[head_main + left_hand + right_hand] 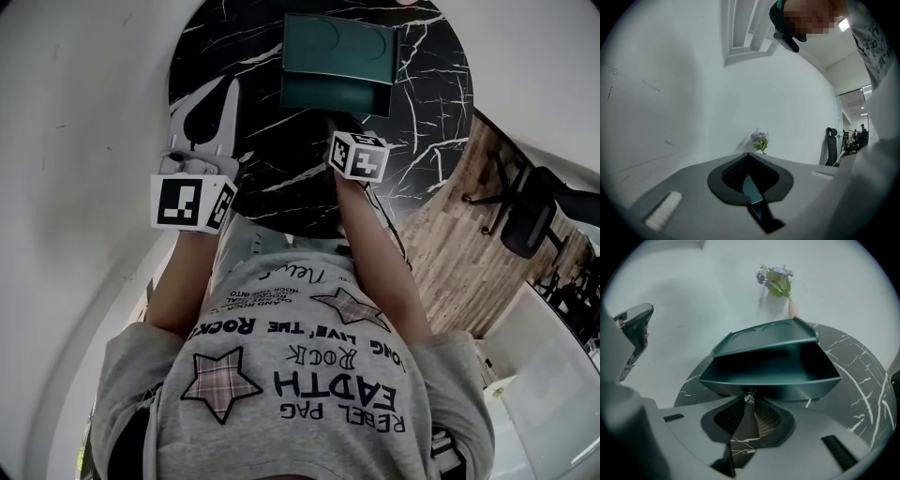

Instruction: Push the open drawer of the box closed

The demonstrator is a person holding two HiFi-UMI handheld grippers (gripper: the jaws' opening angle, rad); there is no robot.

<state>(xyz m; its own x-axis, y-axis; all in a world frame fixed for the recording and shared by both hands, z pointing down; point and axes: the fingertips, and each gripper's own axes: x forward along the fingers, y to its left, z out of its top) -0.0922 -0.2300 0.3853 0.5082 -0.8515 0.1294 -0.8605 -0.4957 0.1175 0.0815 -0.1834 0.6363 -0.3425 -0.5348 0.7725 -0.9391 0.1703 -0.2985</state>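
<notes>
A dark green box stands at the far side of the round black marble table, its drawer pulled out toward me. In the right gripper view the drawer gapes under the box top, and a small metal knob sits on its front. My right gripper has its tips closed on that knob. In the head view the right gripper is at the drawer front, with the marker cube hiding its jaws. My left gripper rests over the table's left side, shut and empty, its tips meeting.
A small vase of purple flowers stands behind the box by the white wall and also shows in the left gripper view. A black office chair stands on the wood floor to the right. My torso is right against the table's near edge.
</notes>
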